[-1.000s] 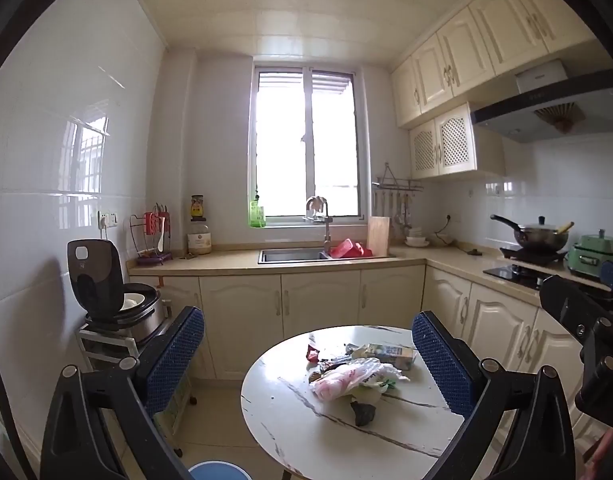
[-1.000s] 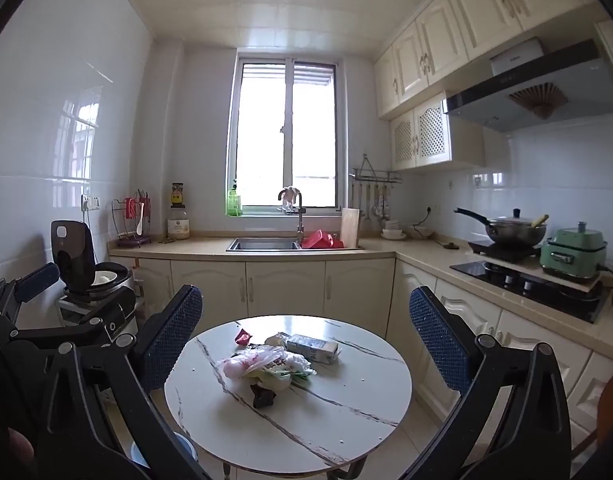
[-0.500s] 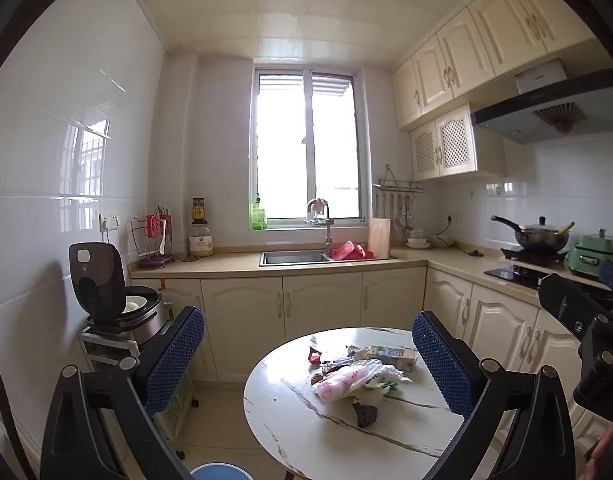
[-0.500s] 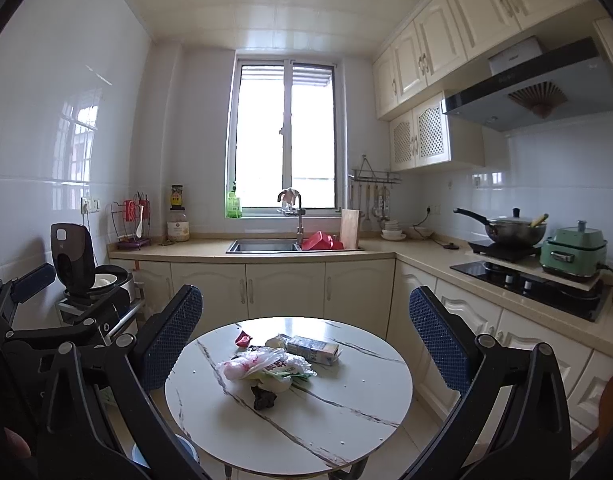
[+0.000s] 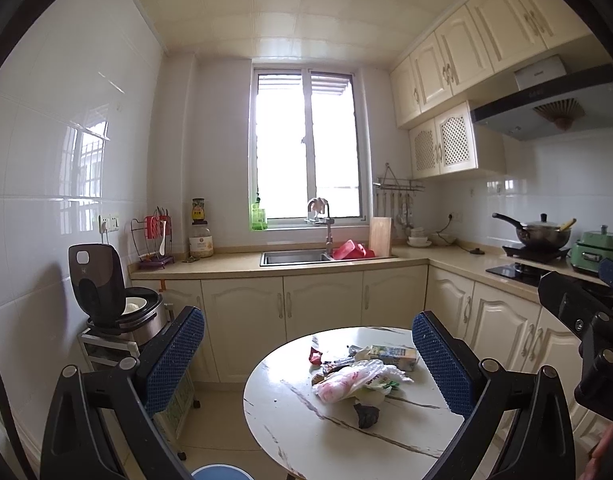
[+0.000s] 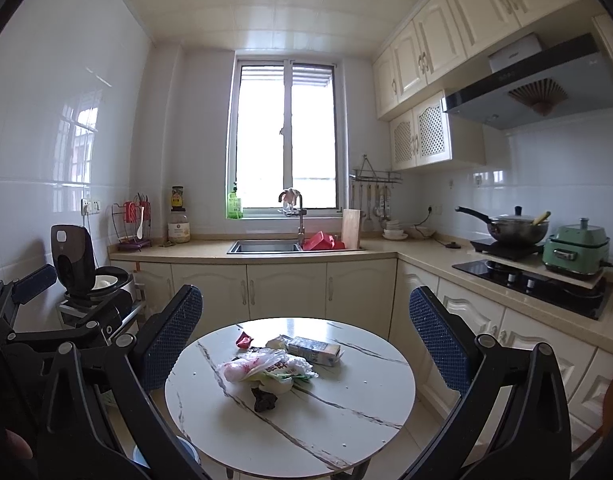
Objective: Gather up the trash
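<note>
A pile of trash lies on a round white marble table (image 5: 306, 436) (image 6: 338, 432): a crumpled clear plastic bag (image 5: 350, 380) (image 6: 262, 368), a small carton (image 5: 394, 356) (image 6: 314, 350), a red wrapper (image 5: 315, 356) (image 6: 244, 340) and a dark scrap (image 5: 366, 414) (image 6: 264, 398). My left gripper (image 5: 308, 354) and my right gripper (image 6: 306, 336) both stand open, held well back from the table, nothing between their blue-padded fingers. In the right wrist view the left gripper's black body (image 6: 46, 320) shows at the left edge.
A blue bin rim (image 5: 222, 472) sits on the floor under the table's left edge. A rice cooker (image 5: 114, 304) on a small cart stands at the left wall. Counters with a sink (image 5: 294, 257), a pan (image 6: 514, 230) and a green appliance (image 6: 578, 248) run along the back and right.
Both views have shifted only slightly; the table and trash sit a touch lower and nearer. Both grippers stay open and the trash has not moved.
</note>
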Tool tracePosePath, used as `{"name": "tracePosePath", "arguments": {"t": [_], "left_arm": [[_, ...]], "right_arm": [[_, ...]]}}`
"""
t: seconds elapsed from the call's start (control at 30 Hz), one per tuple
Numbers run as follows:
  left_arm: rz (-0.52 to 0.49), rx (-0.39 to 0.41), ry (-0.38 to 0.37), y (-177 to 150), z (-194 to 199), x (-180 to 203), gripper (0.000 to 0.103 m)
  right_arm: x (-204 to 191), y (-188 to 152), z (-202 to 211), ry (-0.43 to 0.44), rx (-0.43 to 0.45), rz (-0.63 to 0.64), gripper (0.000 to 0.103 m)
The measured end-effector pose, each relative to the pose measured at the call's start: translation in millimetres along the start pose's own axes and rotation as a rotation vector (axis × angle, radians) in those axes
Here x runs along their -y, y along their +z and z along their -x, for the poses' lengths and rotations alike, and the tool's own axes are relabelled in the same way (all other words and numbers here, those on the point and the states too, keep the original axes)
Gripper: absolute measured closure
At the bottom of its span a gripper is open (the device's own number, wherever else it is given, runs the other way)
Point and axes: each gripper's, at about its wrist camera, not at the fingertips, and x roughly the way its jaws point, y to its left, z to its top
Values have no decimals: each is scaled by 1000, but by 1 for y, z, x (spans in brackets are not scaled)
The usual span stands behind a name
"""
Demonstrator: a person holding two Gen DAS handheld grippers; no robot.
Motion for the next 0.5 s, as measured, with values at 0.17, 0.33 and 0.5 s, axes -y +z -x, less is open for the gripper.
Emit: {"name": "tracePosePath", "arguments": {"t": [0.17,0.33,0.5], "left_arm": [[-7,-1,-2,-2,-8,4,1],[-13,-10,1,-3,-23,9,1],[-17,-29,3,-4,-44,14,1]], "right_arm": [[1,-3,-5,6,-2,-2,0],[5,-7,-13,12,-10,-14,0],[12,-14,-30,20,-28,-31,0]]}}
